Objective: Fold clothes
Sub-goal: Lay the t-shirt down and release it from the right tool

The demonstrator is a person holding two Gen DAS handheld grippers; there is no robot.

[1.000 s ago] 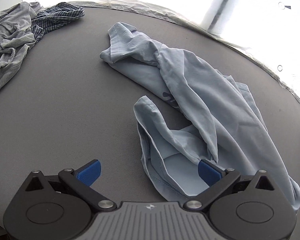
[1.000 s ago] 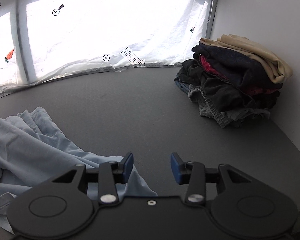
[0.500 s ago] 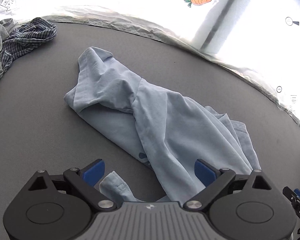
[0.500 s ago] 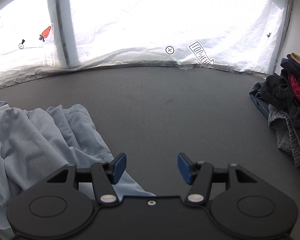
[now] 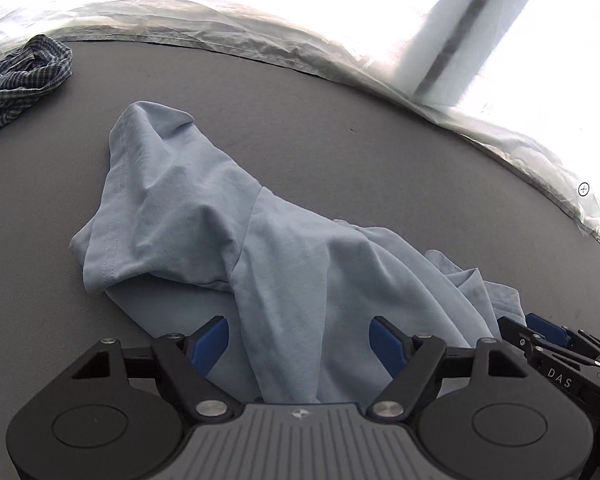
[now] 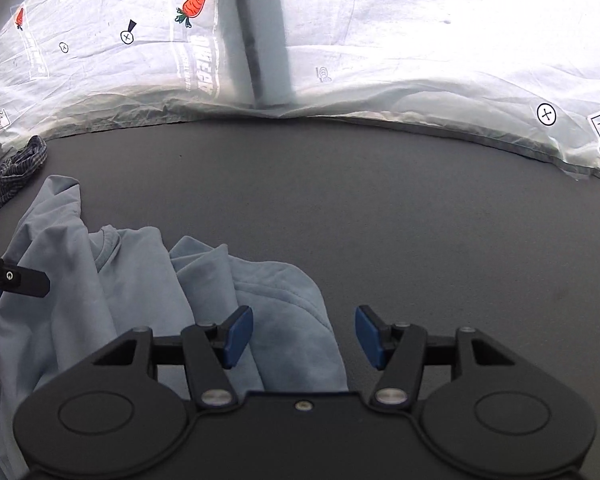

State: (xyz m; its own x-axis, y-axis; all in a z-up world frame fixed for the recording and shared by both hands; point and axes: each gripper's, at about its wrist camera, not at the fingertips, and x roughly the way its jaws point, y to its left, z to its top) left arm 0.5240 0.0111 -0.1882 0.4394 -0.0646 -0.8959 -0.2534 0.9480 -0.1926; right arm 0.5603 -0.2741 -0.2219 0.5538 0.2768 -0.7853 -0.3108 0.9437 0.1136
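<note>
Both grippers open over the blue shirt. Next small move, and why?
Probably lower and close both grippers. The left gripper and right gripper hang open over the near folds of the crumpled light blue shirt, neither holding it; it must be lifted and spread before folding.

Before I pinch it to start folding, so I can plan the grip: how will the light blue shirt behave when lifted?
The light blue shirt lies in soft creases and draped ridges, so it will probably hang limp and drag trailing parts. It looks thin, so likely light. Its layers overlap between the open left gripper, so a pinch may take several at once.
</note>
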